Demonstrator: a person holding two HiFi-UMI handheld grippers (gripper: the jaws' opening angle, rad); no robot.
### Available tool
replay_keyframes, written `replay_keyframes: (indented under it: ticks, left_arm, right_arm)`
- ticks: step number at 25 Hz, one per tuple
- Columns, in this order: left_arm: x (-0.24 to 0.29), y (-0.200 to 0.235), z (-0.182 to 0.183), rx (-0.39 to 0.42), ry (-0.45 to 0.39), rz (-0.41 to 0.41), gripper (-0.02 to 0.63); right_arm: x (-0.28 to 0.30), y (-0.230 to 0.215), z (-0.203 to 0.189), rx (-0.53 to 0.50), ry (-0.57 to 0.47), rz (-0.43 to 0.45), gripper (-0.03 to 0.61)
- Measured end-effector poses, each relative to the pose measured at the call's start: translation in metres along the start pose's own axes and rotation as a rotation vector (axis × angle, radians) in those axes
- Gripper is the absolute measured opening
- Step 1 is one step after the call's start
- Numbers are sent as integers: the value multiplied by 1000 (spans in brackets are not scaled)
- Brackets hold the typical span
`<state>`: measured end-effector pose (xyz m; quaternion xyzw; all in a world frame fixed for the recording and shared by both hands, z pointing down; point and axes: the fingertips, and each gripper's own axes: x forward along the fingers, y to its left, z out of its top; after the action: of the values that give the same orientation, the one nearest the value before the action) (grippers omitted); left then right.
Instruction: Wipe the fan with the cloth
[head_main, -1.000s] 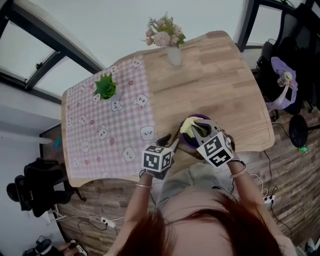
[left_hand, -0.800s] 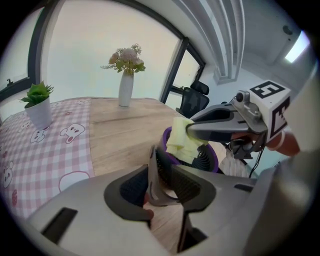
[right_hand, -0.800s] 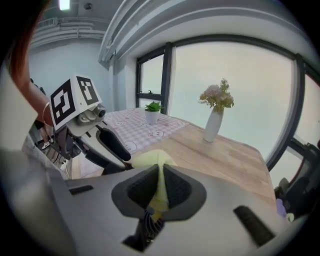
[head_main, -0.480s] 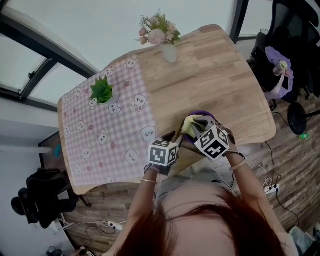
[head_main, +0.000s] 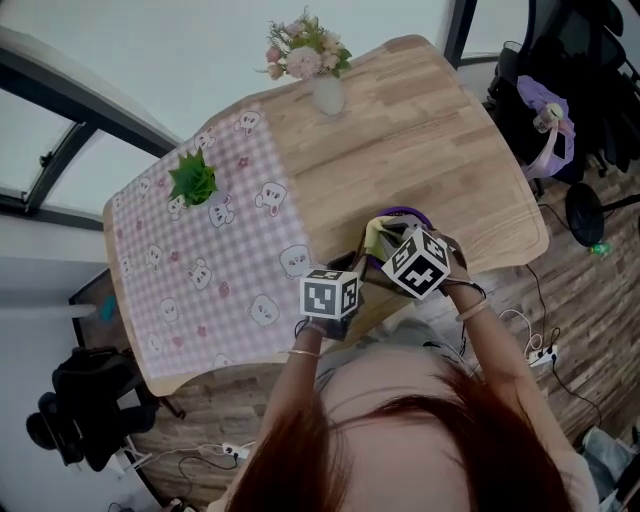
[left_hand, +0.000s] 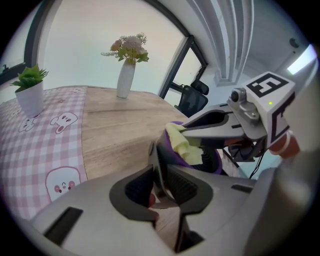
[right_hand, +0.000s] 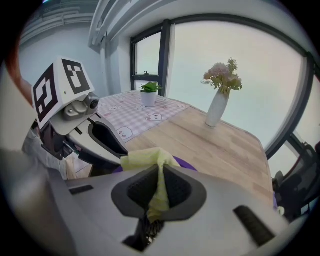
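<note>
Fan (head_main: 404, 214), small and purple-rimmed, sits at the near edge of the wooden table (head_main: 450, 150), about five o'clock from the table's middle in the head view. A yellow cloth (head_main: 378, 238) lies bunched against its rim at roughly nine o'clock. The right gripper (right_hand: 159, 185) has that cloth pinched between its pads, a fold hanging down through them. The left gripper (left_hand: 159, 170) comes in from seven o'clock. Its jaws have just been closing, and they now clamp a thin dark edge that looks like part of the fan.

Judged from this, the fan is being steadied so that wiping can start. Next, the cloth should be dragged around the rim with light pressure while the left grip keeps the fan from sliding off the edge.

Farther out, a checked mat (head_main: 200, 280) lies at nine o'clock, a potted plant (head_main: 192, 180) at ten and a vase of flowers (head_main: 325, 90) at eleven.
</note>
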<state>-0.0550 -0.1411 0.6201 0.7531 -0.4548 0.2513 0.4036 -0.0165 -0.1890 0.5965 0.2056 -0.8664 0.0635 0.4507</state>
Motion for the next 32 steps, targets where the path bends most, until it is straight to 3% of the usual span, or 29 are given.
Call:
replay_keyframes:
  ticks: [8,19,25,32]
  left_arm:
    - [-1,4,1,-48,-17,48,63]
    - [-1,8,-2,-142,-25,97,47]
    - [-1,7,-2,-146,-39,131,44]
    - [0,6,-2,-150,-47,159,44]
  right_arm:
    - [9,-9,-2,39,83,-16,25]
    - [10,-19,-10,114,123,-55,26]
    - [8,-24,-13,153,127,-73,26]
    - [6,-37,-22,277,116,-80,26]
